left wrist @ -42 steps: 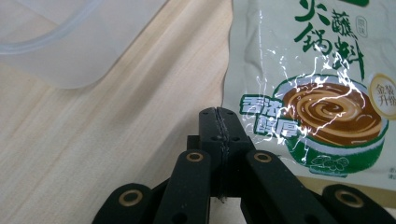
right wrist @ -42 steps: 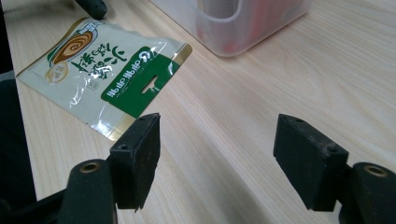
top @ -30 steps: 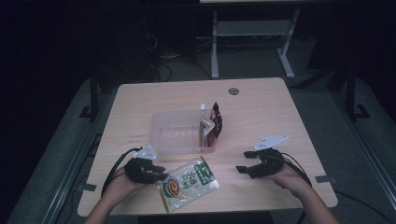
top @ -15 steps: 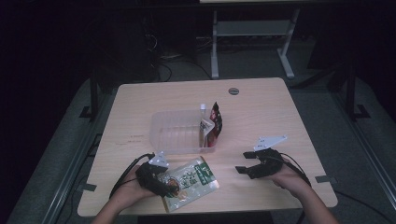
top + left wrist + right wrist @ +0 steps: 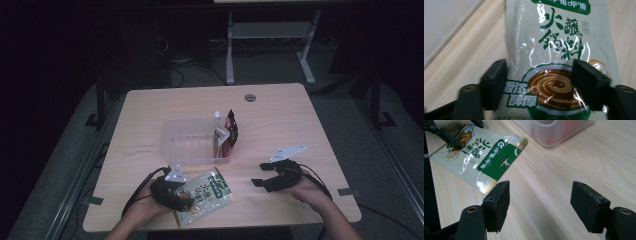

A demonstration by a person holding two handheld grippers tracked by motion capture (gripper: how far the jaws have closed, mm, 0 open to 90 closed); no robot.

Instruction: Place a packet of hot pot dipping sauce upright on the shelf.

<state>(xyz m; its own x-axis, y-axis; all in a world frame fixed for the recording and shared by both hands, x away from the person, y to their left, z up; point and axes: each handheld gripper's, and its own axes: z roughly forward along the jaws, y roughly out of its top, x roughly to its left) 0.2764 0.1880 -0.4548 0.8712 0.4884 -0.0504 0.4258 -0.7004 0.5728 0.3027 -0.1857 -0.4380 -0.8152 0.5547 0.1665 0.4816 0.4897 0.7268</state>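
Note:
A pale green sauce packet (image 5: 209, 191) with a green header lies flat on the table near its front edge. My left gripper (image 5: 184, 199) is down over its lower left end. In the left gripper view the jaws (image 5: 539, 72) stand on either side of the brown swirl printed on the packet (image 5: 554, 37); they have just been closing, and the pads do not press on it. My right gripper (image 5: 258, 175) rests open at the front right, and its view shows bare wood between the jaws (image 5: 540, 192), with the packet (image 5: 481, 152) farther off.
A clear plastic tub (image 5: 187, 142) stands mid-table with a dark red packet (image 5: 231, 131) upright at its right end. The tub's corner (image 5: 556, 132) appears in the right gripper view. The table's front edge (image 5: 225, 222) lies close behind both hands.
My left gripper has moved right, from beside the packet onto its lower left end, with its jaws now astride it. The right gripper has not moved.

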